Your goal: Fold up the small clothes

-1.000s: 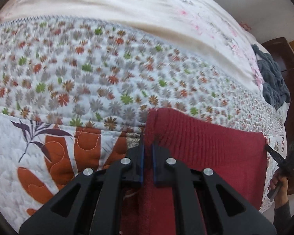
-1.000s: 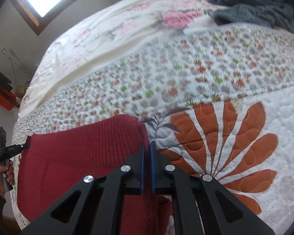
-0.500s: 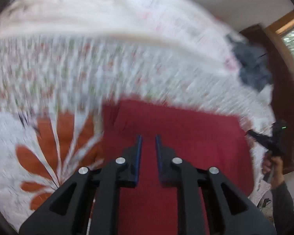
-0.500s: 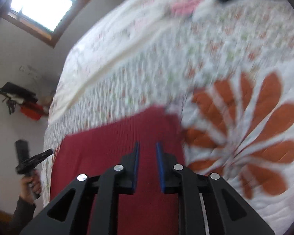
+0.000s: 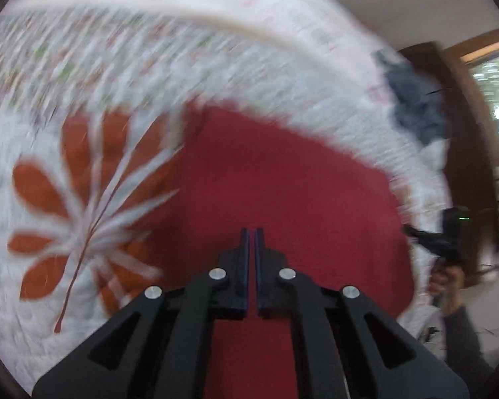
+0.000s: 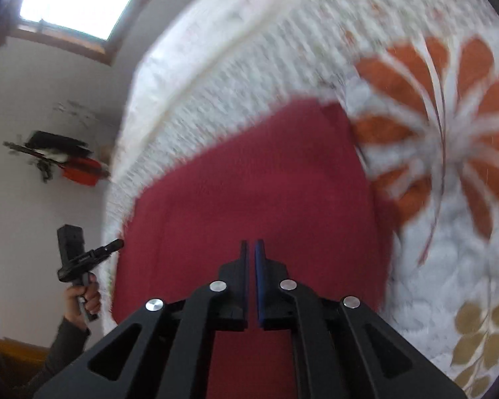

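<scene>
Left hand-held gripper [image 5: 251, 232] and right hand-held gripper [image 6: 251, 244], jaws nearly together and holding nothing, hover above the red knit garment [image 5: 282, 186], lying flat on the quilted bed [image 5: 50, 153]; further folds possibly remain.

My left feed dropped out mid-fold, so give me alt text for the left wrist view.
The left gripper, jaws nearly closed with nothing between them, hangs above a folded dark red garment lying on a floral quilt. At the right edge a hand holds the right gripper. The picture is motion-blurred.
</scene>
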